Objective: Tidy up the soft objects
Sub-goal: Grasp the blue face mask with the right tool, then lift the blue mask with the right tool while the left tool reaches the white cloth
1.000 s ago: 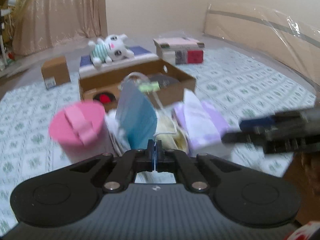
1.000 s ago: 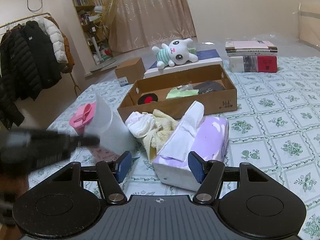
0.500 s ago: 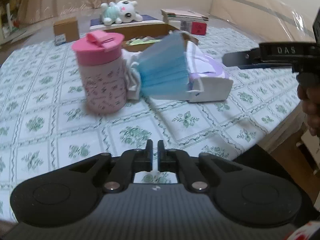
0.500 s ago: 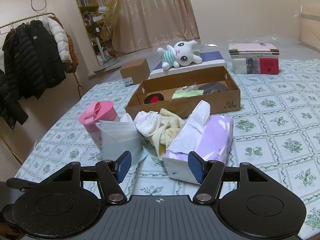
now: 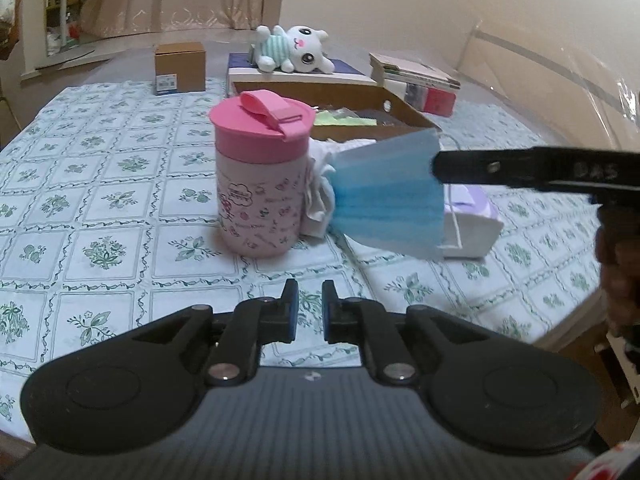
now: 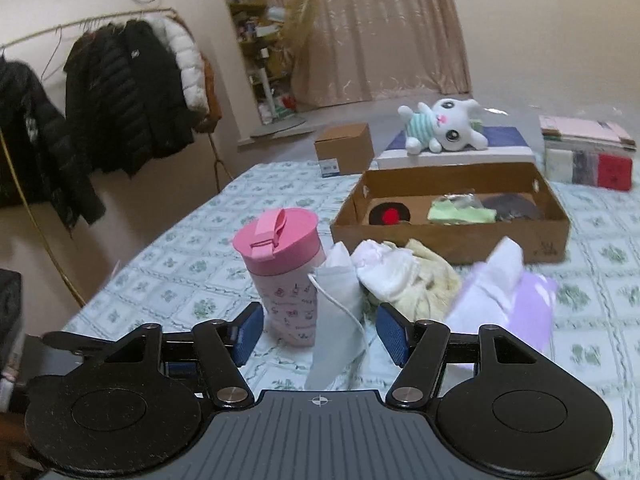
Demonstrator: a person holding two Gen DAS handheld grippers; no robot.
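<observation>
The pleated blue face mask (image 5: 388,196), a second ago pinched by its loop in the left claw (image 5: 306,308) (now nearly together, empty), hangs above the surface between the right claw's (image 6: 320,332) apart jaws, its support unclear, so the handover appears made and boxing remains.

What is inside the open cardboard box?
In the cardboard box: a black item with a red centre, light green cloth and a dark round item. Anything under them is hidden.
</observation>
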